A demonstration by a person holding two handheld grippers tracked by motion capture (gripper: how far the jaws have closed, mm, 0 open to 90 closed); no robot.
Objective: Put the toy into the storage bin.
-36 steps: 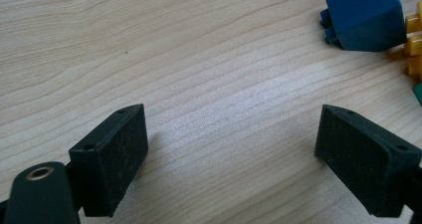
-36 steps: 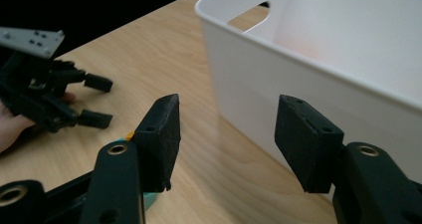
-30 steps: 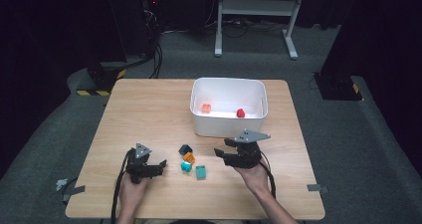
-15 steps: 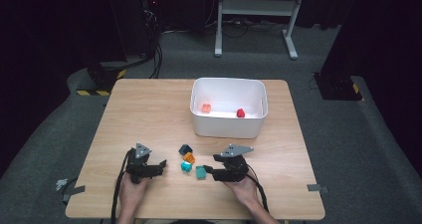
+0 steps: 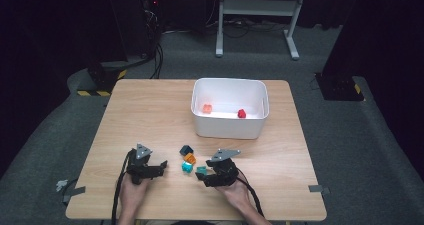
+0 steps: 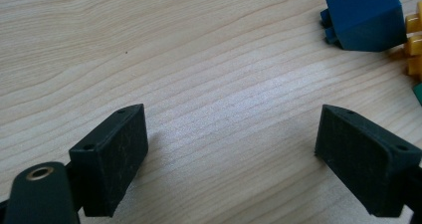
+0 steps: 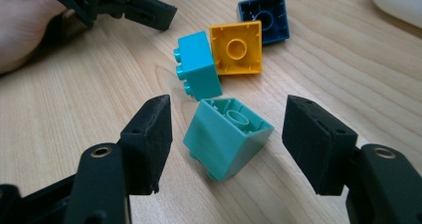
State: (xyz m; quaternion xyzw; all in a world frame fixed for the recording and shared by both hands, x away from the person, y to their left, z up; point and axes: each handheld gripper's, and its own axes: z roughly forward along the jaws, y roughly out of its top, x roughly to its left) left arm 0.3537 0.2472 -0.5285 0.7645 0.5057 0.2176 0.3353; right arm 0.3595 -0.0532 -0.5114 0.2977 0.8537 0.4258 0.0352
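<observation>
Four toy bricks lie together on the wooden table: dark blue, orange-yellow, cyan and teal. My right gripper is open, its jaws standing either side of the tilted teal brick without touching it. Just beyond it lie the cyan brick, the yellow brick and the dark blue brick. My left gripper rests open on bare wood left of the cluster, nothing between its jaws. The dark blue brick lies ahead of it to the right.
A white bin stands behind the bricks and holds an orange brick and a red brick. Bare table stretches to the left and back left. Hands hold both grippers near the front edge.
My right gripper has moved left and toward the person, from beside the bin down to the teal brick. The left gripper has stayed put.
</observation>
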